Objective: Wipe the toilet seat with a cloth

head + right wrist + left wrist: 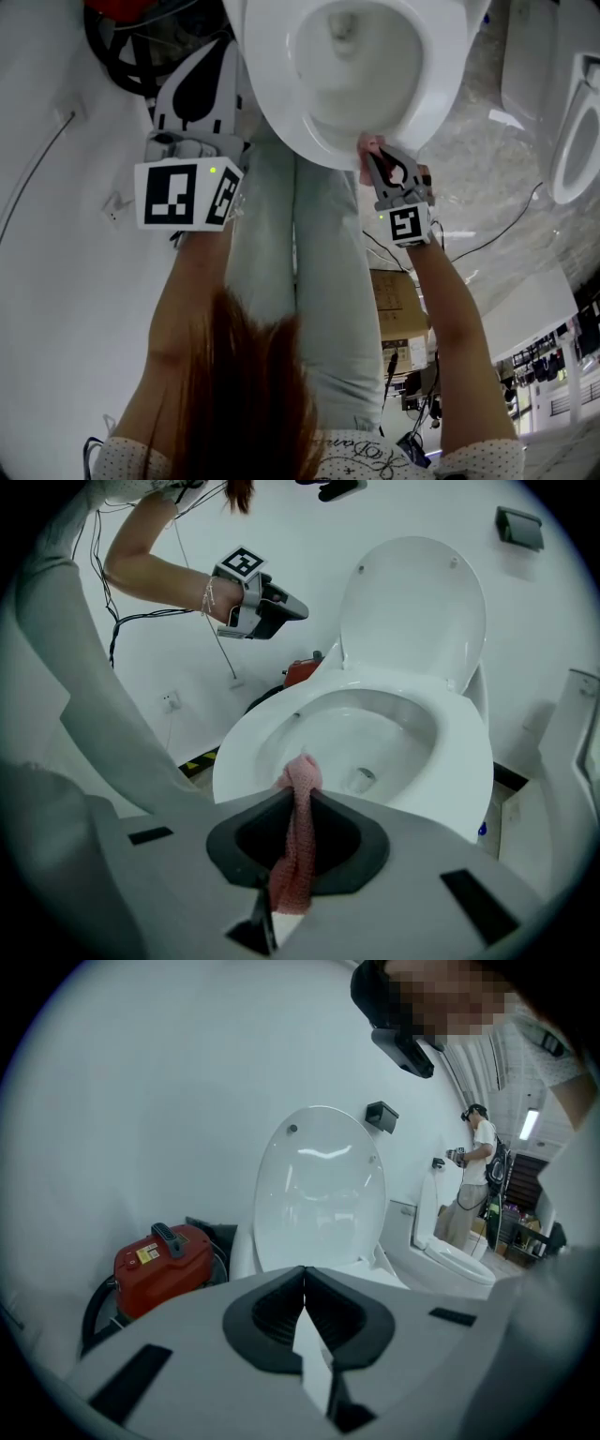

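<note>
The white toilet seat [277,103] rings the open bowl, and its lid [414,602] stands upright behind. My right gripper [377,156] is at the seat's front rim, shut on a pink cloth [369,143] that touches the rim. In the right gripper view the cloth [296,832] hangs bunched between the jaws of the right gripper [298,794], just before the seat [461,761]. My left gripper [223,58] hovers left of the bowl, off the seat. In its own view the left gripper [303,1274] is shut with nothing in it and faces the lid [319,1185].
A red canister [164,1258] with black hoses stands on the floor left of the toilet. A second toilet [457,1260] is to the right, with a person [478,1176] standing far behind it. The person's legs [300,281] stand close to the bowl's front.
</note>
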### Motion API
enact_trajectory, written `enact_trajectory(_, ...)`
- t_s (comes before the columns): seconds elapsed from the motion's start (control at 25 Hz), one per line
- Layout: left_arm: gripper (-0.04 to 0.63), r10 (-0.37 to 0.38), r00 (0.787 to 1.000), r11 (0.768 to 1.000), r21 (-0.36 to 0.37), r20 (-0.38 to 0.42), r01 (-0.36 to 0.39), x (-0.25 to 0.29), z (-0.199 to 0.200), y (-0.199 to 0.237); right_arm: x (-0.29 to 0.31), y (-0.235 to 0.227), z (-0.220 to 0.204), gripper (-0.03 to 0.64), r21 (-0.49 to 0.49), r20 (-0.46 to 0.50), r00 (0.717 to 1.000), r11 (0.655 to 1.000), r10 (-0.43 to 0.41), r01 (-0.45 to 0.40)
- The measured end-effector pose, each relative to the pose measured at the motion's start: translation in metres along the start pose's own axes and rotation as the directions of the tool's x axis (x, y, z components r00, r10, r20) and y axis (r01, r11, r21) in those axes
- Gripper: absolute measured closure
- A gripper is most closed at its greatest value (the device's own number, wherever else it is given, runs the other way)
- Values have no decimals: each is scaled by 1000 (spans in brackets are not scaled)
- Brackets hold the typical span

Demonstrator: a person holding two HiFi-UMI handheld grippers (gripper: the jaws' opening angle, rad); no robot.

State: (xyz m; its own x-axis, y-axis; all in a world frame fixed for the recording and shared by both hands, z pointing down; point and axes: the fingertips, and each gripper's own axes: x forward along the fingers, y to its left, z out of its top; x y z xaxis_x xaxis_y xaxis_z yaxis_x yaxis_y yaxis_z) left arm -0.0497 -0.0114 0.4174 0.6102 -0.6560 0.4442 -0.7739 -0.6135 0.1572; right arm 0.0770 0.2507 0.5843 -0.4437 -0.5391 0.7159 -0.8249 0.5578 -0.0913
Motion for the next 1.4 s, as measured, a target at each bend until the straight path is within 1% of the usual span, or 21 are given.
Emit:
enact_trajectory(0.24,591,-14,1000,1000,2,2,14,-4,1,6,6,9,3,571,56,-8,999,997,-44,44)
enact_trajectory(0.32,591,-22,1000,1000,3,2,22,-6,0,8,8,14,6,571,54,-6,999,997,-50,50)
enact_trajectory(0.48,591,-35,999,999,5,-4,35,-13,-4,15,16,33,15,571,-27,-4,1000,1000,-15,14)
enact_trajectory(0.72,591,-51,999,999,13,-13,51,-24,-7,20,17,39,19,572,-87,-19,999,996,-27,25)
enact_trajectory(1.0,592,-56,998,998,9,-12,56,-38,-13,27,30,57,29,572,-146,-2,1000,989,13,-13)
enact_trajectory(1.4,591,-59,998,998,5,-8,59,-53,-17,28,33,65,35,571,-201,1,999,979,45,-44)
